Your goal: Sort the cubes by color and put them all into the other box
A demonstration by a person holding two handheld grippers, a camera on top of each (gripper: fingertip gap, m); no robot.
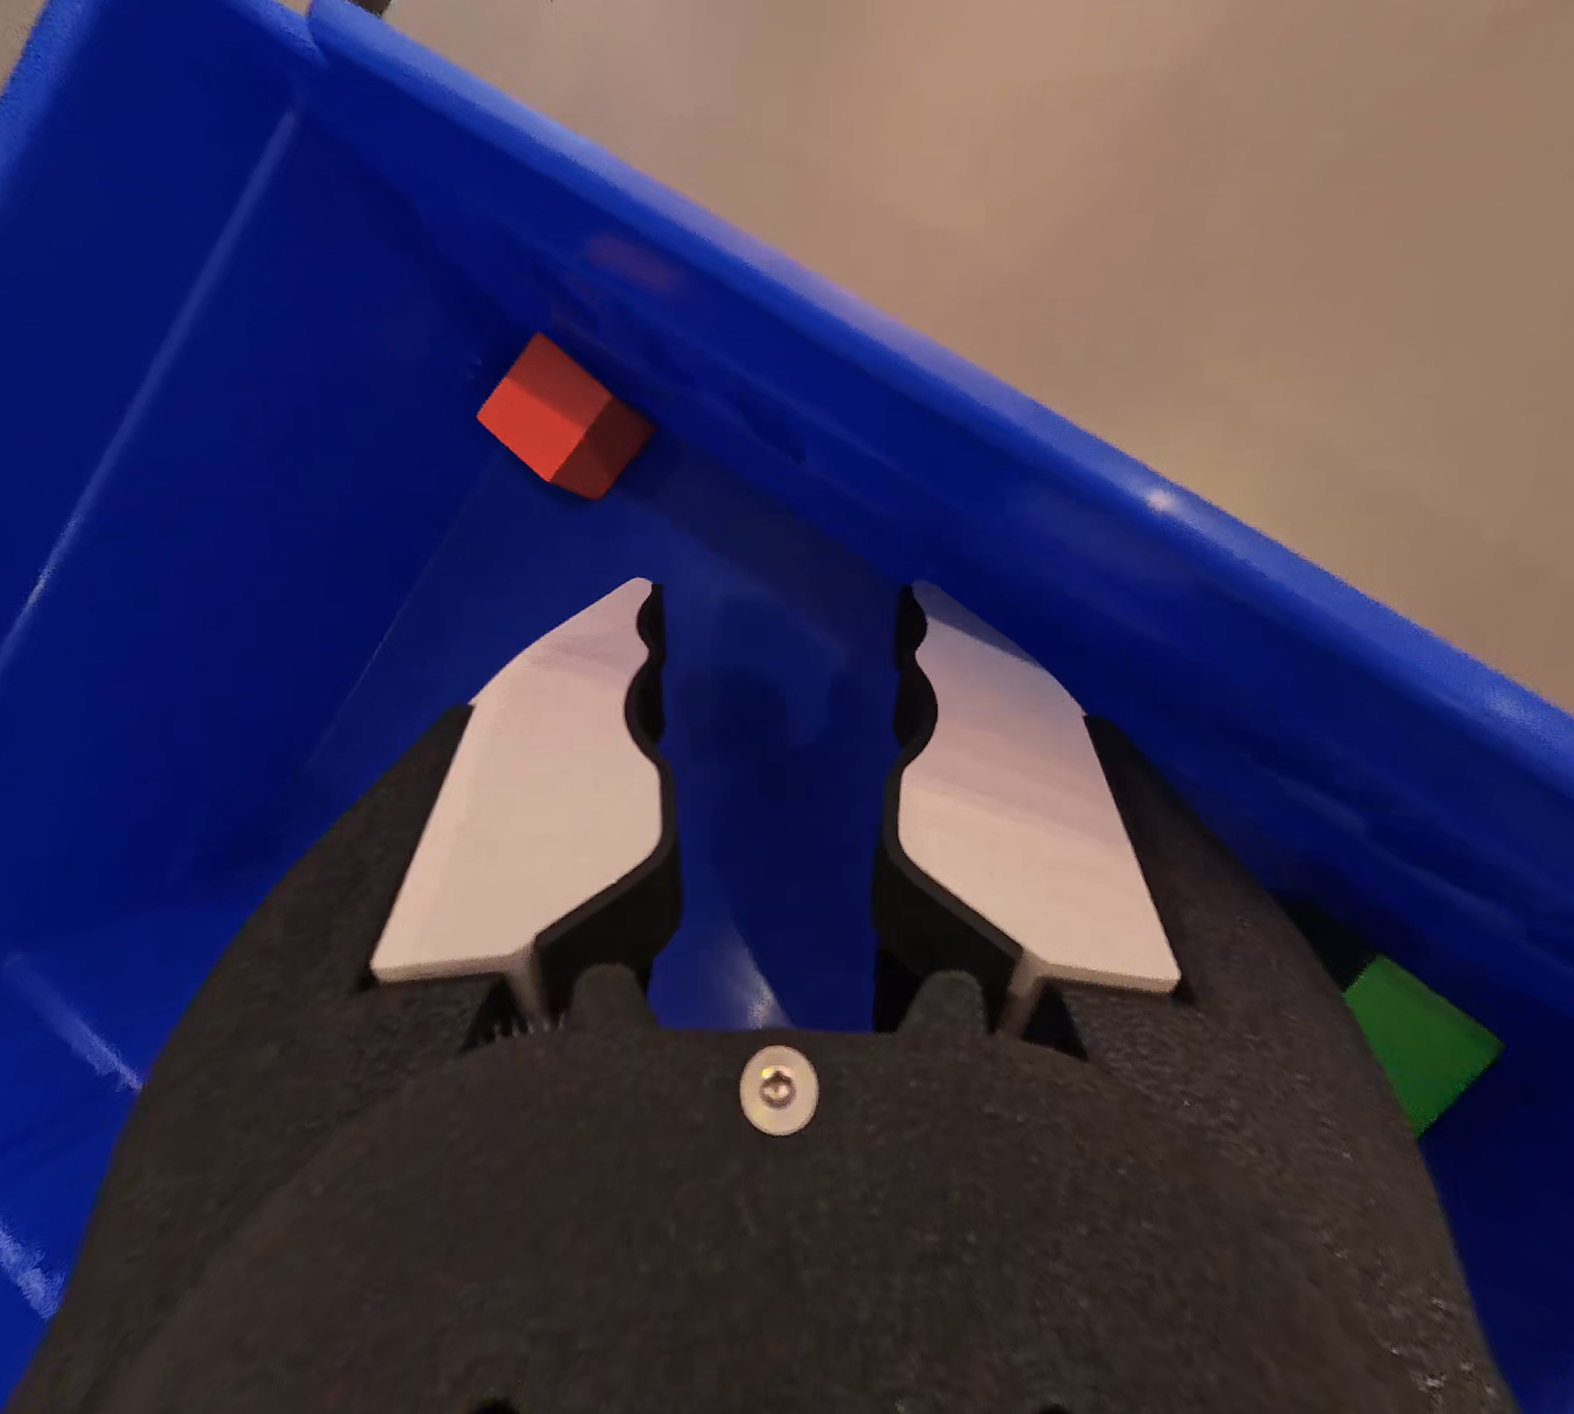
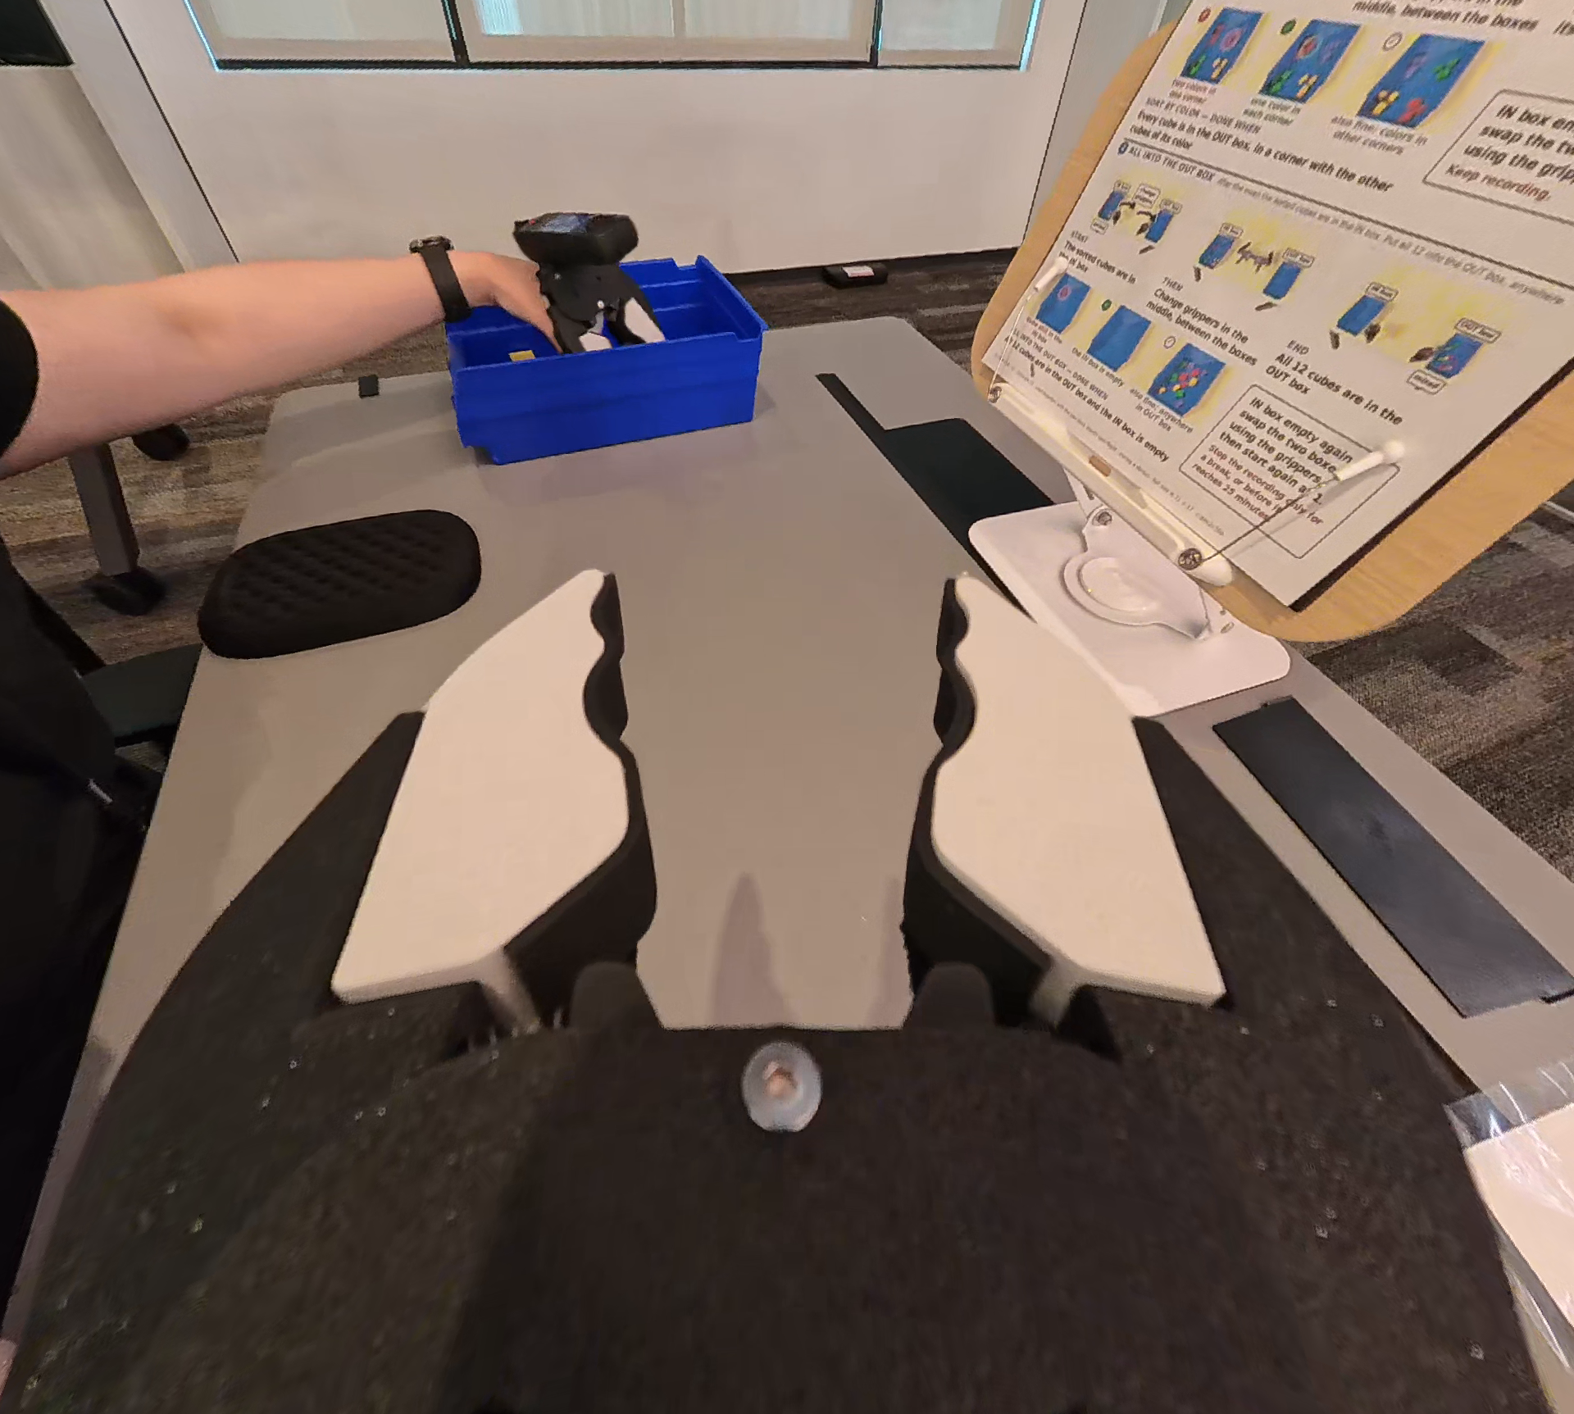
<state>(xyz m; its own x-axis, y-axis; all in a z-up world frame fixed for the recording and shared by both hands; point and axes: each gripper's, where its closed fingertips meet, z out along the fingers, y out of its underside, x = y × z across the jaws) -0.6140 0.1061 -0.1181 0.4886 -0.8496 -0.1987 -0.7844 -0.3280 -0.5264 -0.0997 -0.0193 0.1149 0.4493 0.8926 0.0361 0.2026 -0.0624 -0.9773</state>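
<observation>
Blue plastic surrounds your left gripper (image 1: pixel 777 590), which sits inside the blue box (image 2: pixel 545 394) with its jaws apart and nothing between them.

Your left gripper's fingers (image 1: pixel 545 777) point at the box floor close to one long wall; a red cube (image 1: pixel 562 419) lies against the foot of that wall, ahead and to the left of the tips, and a green cube (image 1: pixel 1414 1041) shows at the right edge of the gripper body, partly hidden by it. From the right wrist view, a yellow cube (image 2: pixel 519 356) lies in the box near your left hand (image 2: pixel 502 291). Your right gripper (image 2: pixel 777 590) hovers over the bare grey table (image 2: pixel 766 521), well apart from the box, jaws wide and empty. An instruction board (image 2: pixel 1278 223) stands on a white stand at the right, and a black padded rest (image 2: pixel 341 581) lies at the left.
</observation>
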